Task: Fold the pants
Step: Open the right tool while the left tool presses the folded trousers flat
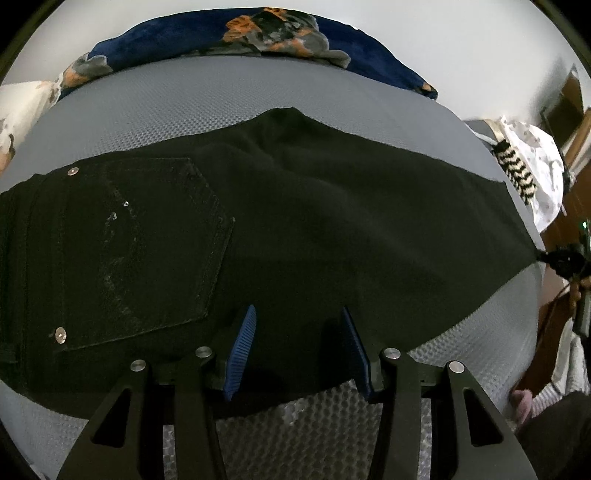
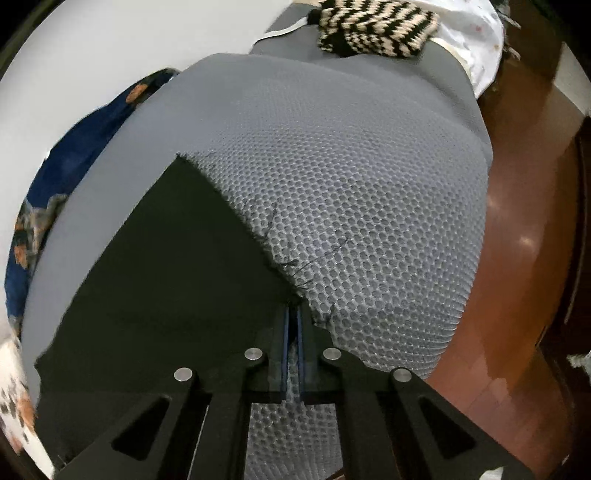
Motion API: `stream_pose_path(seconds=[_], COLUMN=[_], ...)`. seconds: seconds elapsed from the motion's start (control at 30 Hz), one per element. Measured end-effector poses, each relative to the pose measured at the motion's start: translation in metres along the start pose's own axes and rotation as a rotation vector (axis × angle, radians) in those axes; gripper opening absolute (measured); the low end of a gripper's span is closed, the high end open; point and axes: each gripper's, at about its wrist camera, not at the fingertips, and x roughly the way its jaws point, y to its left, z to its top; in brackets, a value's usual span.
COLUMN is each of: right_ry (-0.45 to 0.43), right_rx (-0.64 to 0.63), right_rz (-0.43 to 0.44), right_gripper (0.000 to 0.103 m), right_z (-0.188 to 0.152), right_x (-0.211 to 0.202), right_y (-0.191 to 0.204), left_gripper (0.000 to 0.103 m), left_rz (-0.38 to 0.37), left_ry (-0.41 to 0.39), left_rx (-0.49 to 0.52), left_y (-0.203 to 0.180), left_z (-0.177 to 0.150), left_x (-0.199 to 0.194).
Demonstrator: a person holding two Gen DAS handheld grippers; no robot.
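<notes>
Black pants [image 1: 295, 221] lie flat across a grey mesh mattress [image 1: 166, 107], back pocket and waist at the left, leg hems at the right. My left gripper [image 1: 298, 314] is open, its blue pads just above the near edge of the pants, by the pocket. My right gripper [image 2: 293, 310] is shut on the frayed near corner of the pants hem [image 2: 291, 291]. The pants leg [image 2: 166, 277] spreads to the left in the right wrist view. The right gripper also shows at the far right of the left wrist view [image 1: 554, 258], pinching the hem corner.
A blue floral blanket [image 1: 258, 33] lies along the mattress's far edge by the white wall. A black-and-cream striped knit [image 2: 373, 29] and white cloth [image 2: 476, 44] lie at the mattress end. Brown wooden floor [image 2: 517, 258] lies beyond the mattress edge.
</notes>
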Motion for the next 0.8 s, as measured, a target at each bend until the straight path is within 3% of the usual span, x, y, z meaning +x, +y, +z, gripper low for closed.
stream_pose_path(seconds=[0.03, 0.1, 0.17, 0.3, 0.5, 0.7, 0.8], right_ry=[0.007, 0.014, -0.008, -0.087, -0.038, 0.081, 0.139], right_rx=[0.0, 0.019, 0.024, -0.092, -0.362, -0.662, -0.807], right_rz=[0.004, -0.022, -0.023, -0.024, 0.17, 0.334, 0.393], right_gripper=[0.008, 0.029, 0.029, 0.029, 0.029, 0.029, 0.029], right_z=[0.001, 0.003, 0.006, 0.011, 0.002, -0.048, -0.077], right_x=[0.0, -0.003, -0.011, -0.034, -0.029, -0.002, 0.01], right_y=[0.0, -0.001, 0.001, 0.041, 0.166, 0.306, 0.364], left_gripper=[0.049, 0.049, 0.049, 0.049, 0.049, 0.049, 0.049], left_rz=[0.001, 0.001, -0.005, 0.01, 0.101, 0.207, 0.203], left_ry=[0.0, 0.001, -0.014, -0.117, -0.171, -0.117, -0.106], left_rx=[0.005, 0.011, -0.002, -0.038, -0.117, -0.186, -0.176], left_y=[0.0, -0.001, 0.002, 0.019, 0.062, 0.098, 0.105], left_z=[0.0, 0.002, 0.006, 0.016, 0.034, 0.026, 0.014], left_x=[0.0, 0.0, -0.007, -0.034, -0.047, -0.03, -0.029])
